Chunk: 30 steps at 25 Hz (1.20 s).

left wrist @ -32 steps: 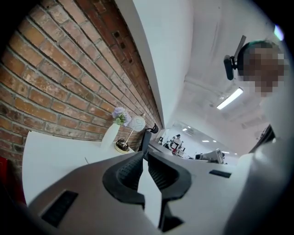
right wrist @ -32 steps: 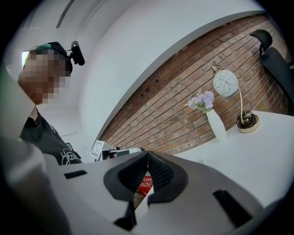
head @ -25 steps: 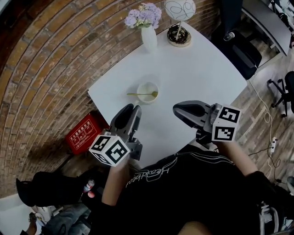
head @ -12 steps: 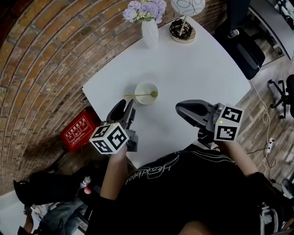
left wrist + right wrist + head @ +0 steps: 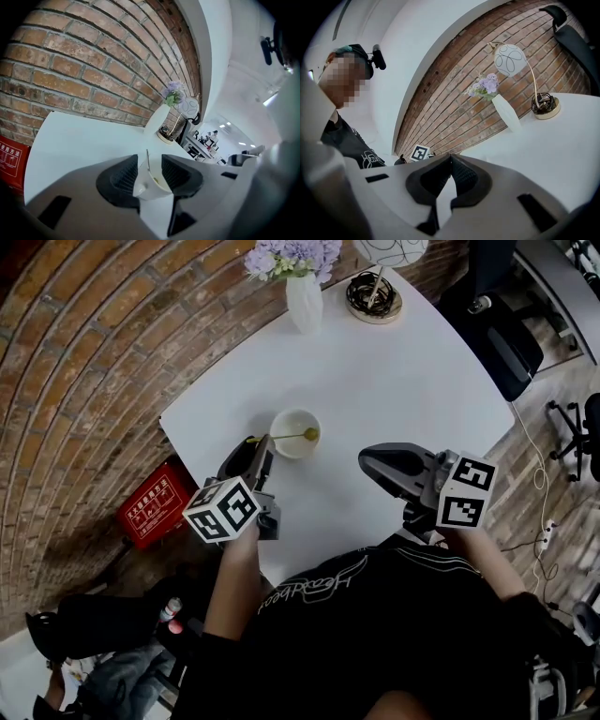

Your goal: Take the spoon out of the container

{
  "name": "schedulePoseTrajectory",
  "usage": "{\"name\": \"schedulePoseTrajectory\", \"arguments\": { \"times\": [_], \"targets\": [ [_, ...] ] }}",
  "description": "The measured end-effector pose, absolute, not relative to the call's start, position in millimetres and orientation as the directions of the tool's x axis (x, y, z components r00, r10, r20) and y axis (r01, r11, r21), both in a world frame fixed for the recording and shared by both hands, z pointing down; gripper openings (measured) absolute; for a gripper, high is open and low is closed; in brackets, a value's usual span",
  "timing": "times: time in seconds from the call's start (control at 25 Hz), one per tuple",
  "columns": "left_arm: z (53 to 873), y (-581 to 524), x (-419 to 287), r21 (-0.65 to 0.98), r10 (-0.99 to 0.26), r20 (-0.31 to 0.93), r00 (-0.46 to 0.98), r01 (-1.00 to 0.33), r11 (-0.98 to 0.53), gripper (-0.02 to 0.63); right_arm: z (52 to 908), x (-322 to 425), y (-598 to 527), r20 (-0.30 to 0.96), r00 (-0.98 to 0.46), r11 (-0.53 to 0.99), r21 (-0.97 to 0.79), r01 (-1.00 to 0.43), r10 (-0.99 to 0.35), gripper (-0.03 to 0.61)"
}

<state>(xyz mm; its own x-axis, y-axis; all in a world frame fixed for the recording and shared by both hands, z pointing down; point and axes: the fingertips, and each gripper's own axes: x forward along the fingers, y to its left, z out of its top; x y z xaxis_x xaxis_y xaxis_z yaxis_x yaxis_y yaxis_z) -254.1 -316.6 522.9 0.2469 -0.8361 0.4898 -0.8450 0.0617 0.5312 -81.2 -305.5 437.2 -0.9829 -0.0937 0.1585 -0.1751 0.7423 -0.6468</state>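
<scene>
A small white bowl (image 5: 298, 455) stands on the white table (image 5: 394, 381) with a gold spoon (image 5: 281, 437) lying across it, handle pointing left over the rim. My left gripper (image 5: 260, 448) reaches toward the bowl from the near left. Its jaws are wide apart and closing a little. In the left gripper view the bowl (image 5: 154, 185) and the thin upright spoon handle (image 5: 147, 159) show in the gap between the dark pads of the left gripper (image 5: 149, 164), and the pads do not press on them. My right gripper (image 5: 367, 460) hovers over the table's near side, shut and empty, as the right gripper (image 5: 450, 159) shows in its own view.
A white vase of purple flowers (image 5: 305, 301) and a lamp base (image 5: 375, 298) stand at the table's far edge. A red box (image 5: 150, 507) sits on the floor left of the table. A black office chair (image 5: 506, 334) stands to the right. A brick wall curves along the left.
My left gripper has moved forward and up to the bowl, so its tips now sit at the spoon handle's end. The right gripper has stayed where it was.
</scene>
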Motion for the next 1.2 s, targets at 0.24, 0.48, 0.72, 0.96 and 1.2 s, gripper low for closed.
{"name": "schedulePoseTrajectory", "arguments": {
  "times": [0.24, 0.48, 0.72, 0.96, 1.2],
  "targets": [
    [524.1, -320.7, -254.6, 0.507, -0.838, 0.499, 0.222, -0.859, 0.074, 0.076, 440.7, -79.7, -309.4, 0.164, -0.982, 0.738, -0.65, -0.183, -0.098, -0.003],
    [523.1, -322.2, -252.7, 0.5, -0.836, 0.504, 0.216, -0.862, 0.079, 0.017, 441.3, -78.7, -312.7, 0.163, -0.98, 0.733, -0.652, -0.191, -0.111, -0.003],
    [516.8, -323.0, -247.9, 0.516, -0.843, 0.489, 0.223, -0.853, 0.074, 0.008, 442.6, -77.3, -311.3, 0.163, -0.98, 0.732, -0.654, -0.192, -0.112, -0.003],
    [503.3, -316.4, -248.8, 0.497, -0.856, 0.474, 0.204, -0.865, 0.069, 0.008, 438.0, -76.1, -301.7, 0.155, -0.981, 0.735, -0.652, -0.187, -0.113, -0.003],
    [480.5, -302.9, -251.4, 0.499, -0.882, 0.431, 0.191, -0.865, 0.057, 0.008, 431.1, -75.1, -282.8, 0.141, -0.984, 0.745, -0.643, -0.176, -0.112, -0.003]
  ]
}}
